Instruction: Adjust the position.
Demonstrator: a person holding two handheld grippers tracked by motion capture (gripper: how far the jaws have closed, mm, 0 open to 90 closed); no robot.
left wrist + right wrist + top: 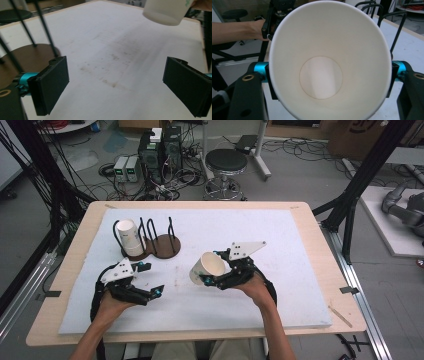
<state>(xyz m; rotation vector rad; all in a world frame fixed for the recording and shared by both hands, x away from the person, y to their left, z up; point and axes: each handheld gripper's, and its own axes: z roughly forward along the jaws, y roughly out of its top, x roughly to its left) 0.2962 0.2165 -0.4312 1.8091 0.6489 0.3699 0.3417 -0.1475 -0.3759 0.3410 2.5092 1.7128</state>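
Note:
A white paper cup [204, 268] hangs above the mat, held sideways with my right gripper [214, 268] shut on it. In the right gripper view I look straight into the cup [322, 80], whose walls are pinched between the two jaws of the right gripper [329, 75]. A second paper cup [129, 236] lies in the wire rack [160, 242] at the mat's back left. My left gripper [151, 278] hovers just in front of the rack, open and holding nothing. In the left gripper view, the left gripper [115, 85] shows bare mat between its wide jaws, with the held cup's base [165, 12] ahead.
The rack's brown wooden base [27, 58] and black wires stand close on the left gripper's left. A white foam mat [280, 285] covers the wooden table [320, 250]. A stool [226, 165], computers and cables sit on the floor beyond the far edge.

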